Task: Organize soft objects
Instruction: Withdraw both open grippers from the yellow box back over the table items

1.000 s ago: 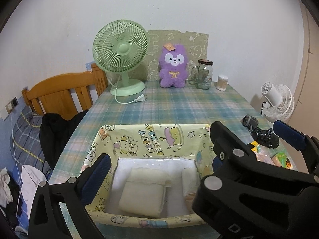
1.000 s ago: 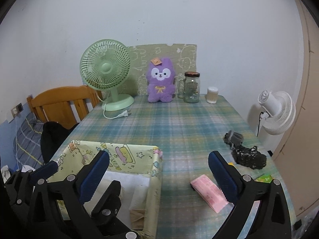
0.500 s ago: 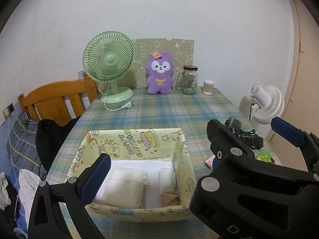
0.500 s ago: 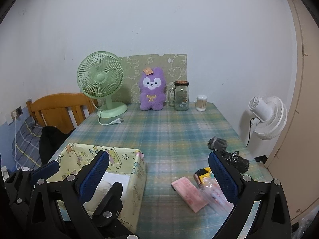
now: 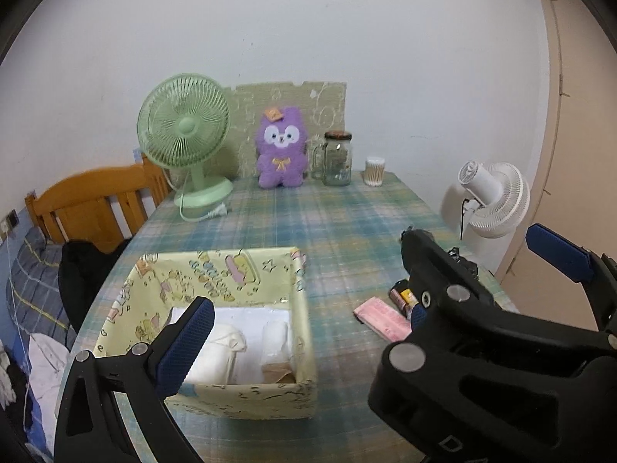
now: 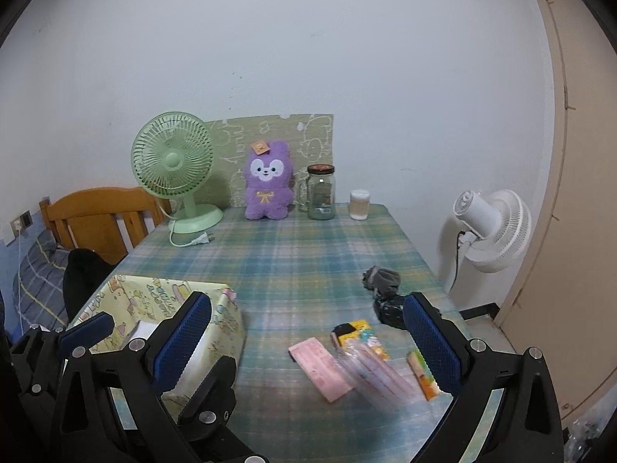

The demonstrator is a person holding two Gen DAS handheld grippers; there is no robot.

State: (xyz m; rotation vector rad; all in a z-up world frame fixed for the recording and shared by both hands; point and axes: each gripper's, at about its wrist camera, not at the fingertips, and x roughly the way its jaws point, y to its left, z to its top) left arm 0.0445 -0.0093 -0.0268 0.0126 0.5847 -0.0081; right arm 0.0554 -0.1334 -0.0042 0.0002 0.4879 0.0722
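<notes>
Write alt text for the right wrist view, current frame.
The open right tool, with blue-padded fingers, hangs empty over a plaid-clothed table, above a flat pink packet and clear-wrapped packs. A yellow cartoon-print fabric box sits lower left with the left tool beside it. A green desk fan and purple plush toy stand by the far wall.

We are counting two fans: one green fan (image 6: 172, 162) on the desk (image 6: 308, 254) and one white fan (image 6: 489, 227) beside it. We are seeing one purple plush toy (image 6: 267, 185), one glass jar (image 6: 321, 193) and one small tub of cotton swabs (image 6: 359, 205). We are counting one patterned box (image 5: 231, 281) holding two pale folded cloths (image 5: 216, 359), one pink packet (image 6: 320, 366), one dark crumpled bundle (image 6: 381, 285), one wooden chair (image 6: 104, 212), and two grippers: the left gripper (image 5: 358, 289) and the right gripper (image 6: 308, 343).
</notes>
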